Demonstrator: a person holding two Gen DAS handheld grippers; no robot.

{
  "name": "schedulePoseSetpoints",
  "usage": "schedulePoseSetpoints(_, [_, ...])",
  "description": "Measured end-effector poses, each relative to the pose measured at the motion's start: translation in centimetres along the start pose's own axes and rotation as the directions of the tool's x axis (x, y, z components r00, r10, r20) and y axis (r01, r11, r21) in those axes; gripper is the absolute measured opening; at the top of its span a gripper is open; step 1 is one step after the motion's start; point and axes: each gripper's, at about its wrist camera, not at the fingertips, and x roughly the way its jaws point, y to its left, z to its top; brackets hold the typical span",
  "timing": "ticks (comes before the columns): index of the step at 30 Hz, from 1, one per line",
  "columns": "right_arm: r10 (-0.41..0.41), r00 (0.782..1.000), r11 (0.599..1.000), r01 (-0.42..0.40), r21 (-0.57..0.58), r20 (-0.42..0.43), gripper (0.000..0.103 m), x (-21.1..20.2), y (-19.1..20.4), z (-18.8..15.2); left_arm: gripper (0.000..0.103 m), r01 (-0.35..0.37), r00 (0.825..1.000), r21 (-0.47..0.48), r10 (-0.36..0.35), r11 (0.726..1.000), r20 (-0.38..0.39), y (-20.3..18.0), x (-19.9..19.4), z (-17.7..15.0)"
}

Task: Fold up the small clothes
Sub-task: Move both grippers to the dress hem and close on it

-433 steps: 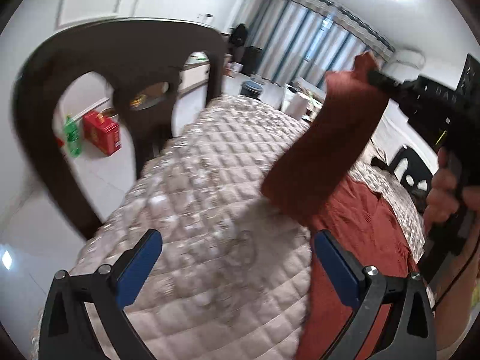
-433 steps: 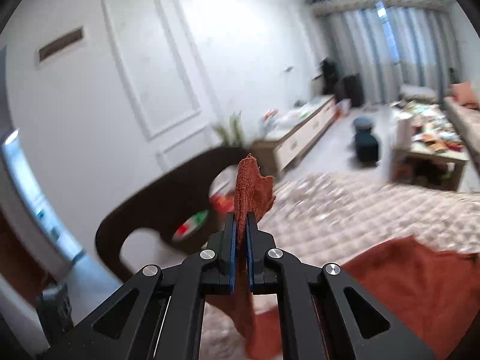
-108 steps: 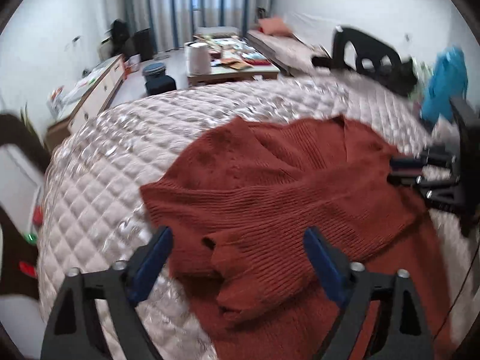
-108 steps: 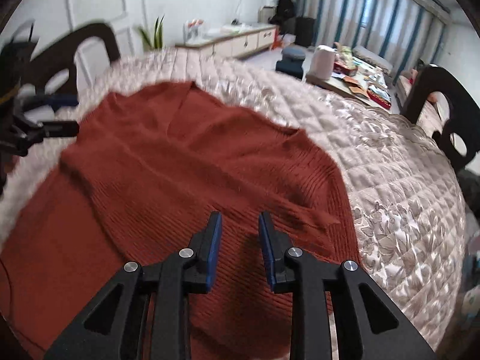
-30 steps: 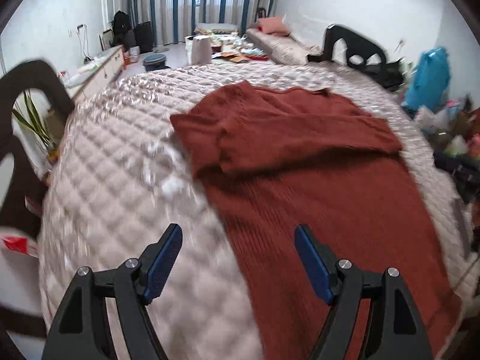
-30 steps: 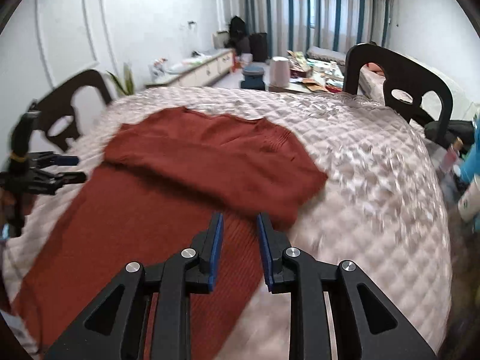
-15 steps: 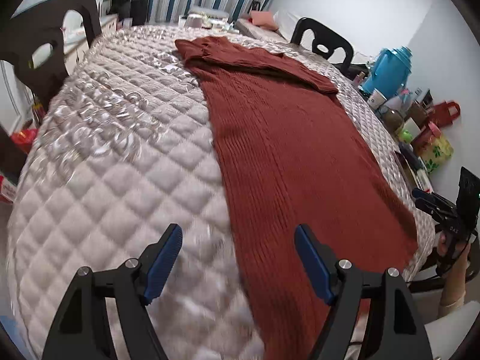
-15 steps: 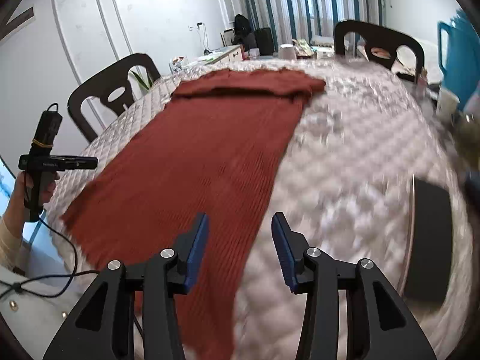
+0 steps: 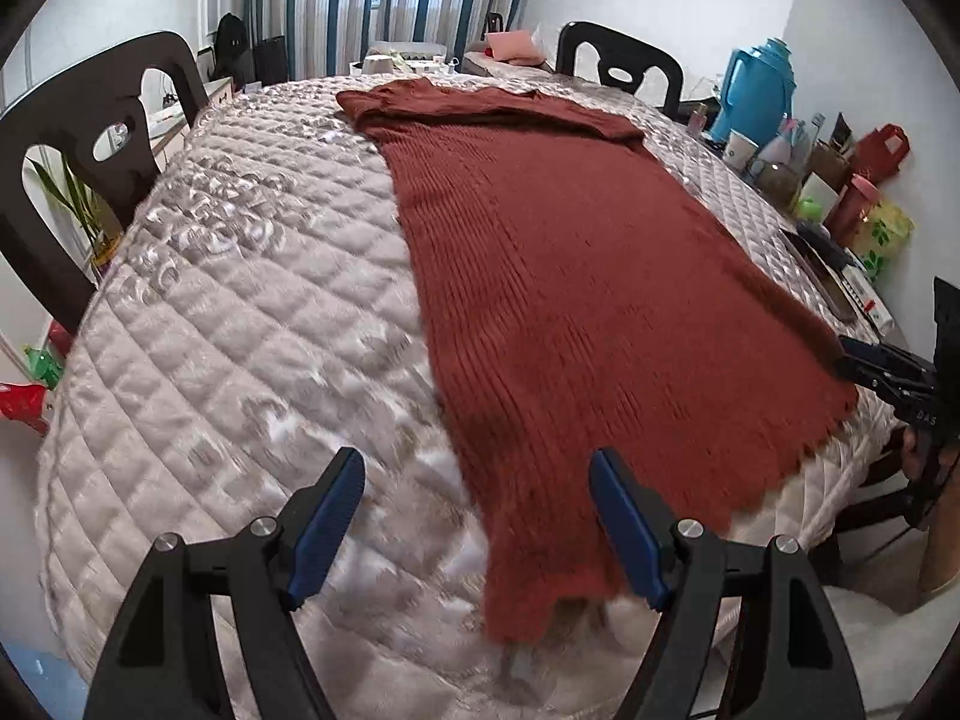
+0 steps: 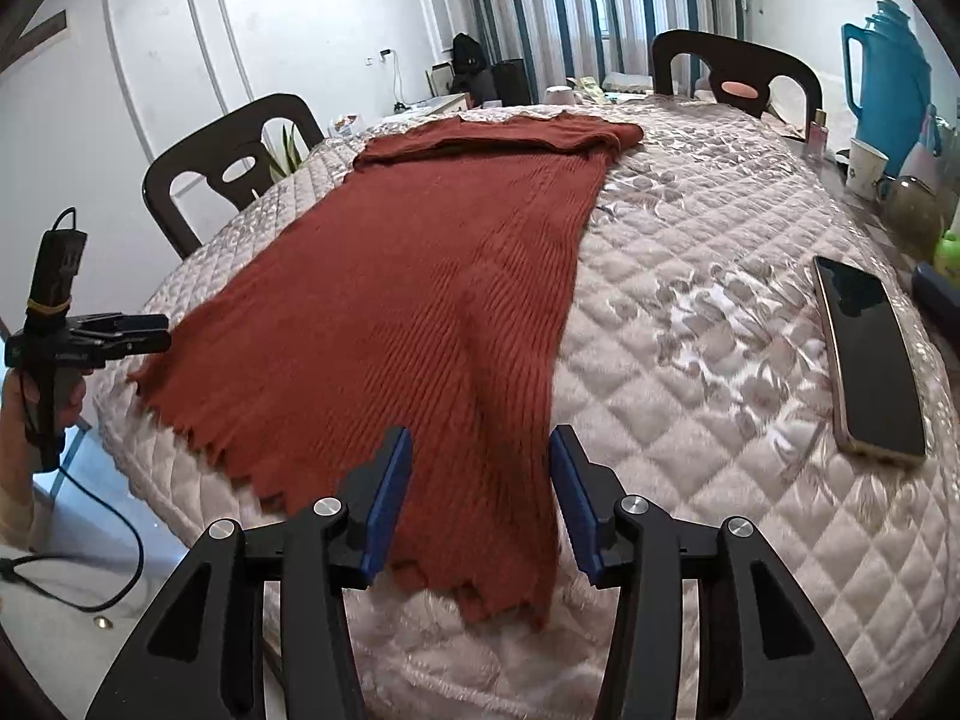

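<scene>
I see the rust-red knit garment lying flat and lengthwise on the quilted table, its sleeves folded across the far end and its scalloped hem at the near edge. My left hand-held gripper hangs wide over the hem's left corner, touching nothing, while my right hand-held gripper is spreading its jaws above the right corner without pressing the cloth. A dark phone lies on the quilt to the right
</scene>
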Motion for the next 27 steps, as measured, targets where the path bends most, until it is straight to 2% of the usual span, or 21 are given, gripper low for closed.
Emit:
schedulePoseSetpoints(2, [-0.022,1.000,1.000,0.022,-0.016,-0.003,0.052,0.0,0.4,-0.4,0.079,0.040,0.999,-0.036,-0.041,0.999,-0.008,0.3,0.3,-0.5])
schedulePoseSetpoints(8, [-0.016,1.000,1.000,0.016,0.022,0.000,0.052,0.0,0.4,-1.2,0.079,0.031,0.999,-0.045,-0.031,0.998,0.011,0.2,0.0,-1.0])
schedulePoseSetpoints(14, [-0.062,0.998,0.998,0.062,0.026,0.005,0.052,0.0,0.5,-1.6,0.079,-0.056,0.998,-0.023,0.056,0.998,-0.003,-0.6,0.0,-1.3])
schedulePoseSetpoints(19, [-0.068,0.998,0.997,0.069,0.023,-0.017,0.052,0.4,0.6,-1.8,0.079,-0.100,0.995,-0.020,0.100,0.995,-0.010,-1.0,0.1,-1.5])
schedulePoseSetpoints(23, [-0.068,0.997,0.997,0.068,0.026,-0.021,0.052,0.7,0.6,-1.7,0.087,-0.116,0.993,-0.024,0.116,0.993,-0.025,-1.4,0.6,-1.2])
schedulePoseSetpoints(27, [-0.047,0.999,0.996,0.048,0.078,-0.010,0.052,0.8,0.1,-1.6,0.093,-0.149,0.988,-0.028,0.148,0.988,-0.034,-2.0,1.0,-1.0])
